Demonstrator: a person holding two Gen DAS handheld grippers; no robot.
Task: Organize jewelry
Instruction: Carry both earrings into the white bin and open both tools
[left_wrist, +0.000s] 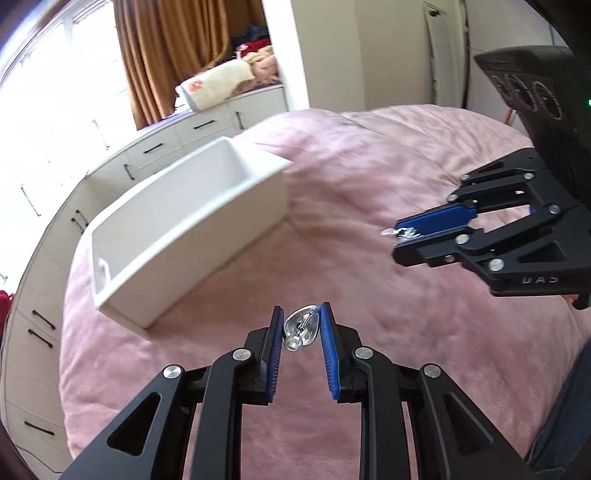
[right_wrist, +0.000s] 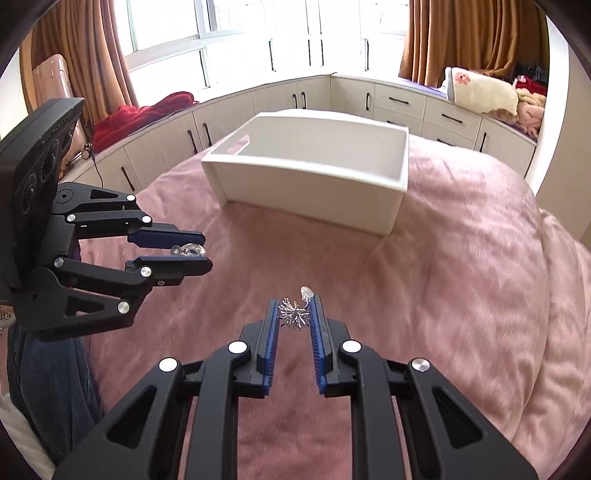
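Nearest my left camera, the left gripper (left_wrist: 301, 325) is clamped narrow on a smooth silver teardrop earring (left_wrist: 300, 328). My right gripper (right_wrist: 293, 314) pinches a spiky silver starburst earring (right_wrist: 293, 314). Both pieces hang clear above the pink bedspread (right_wrist: 461, 277). The white box (right_wrist: 314, 177) lies ahead of both grippers, open top up, long axis crosswise in the right view. I judge the left gripper nearer.
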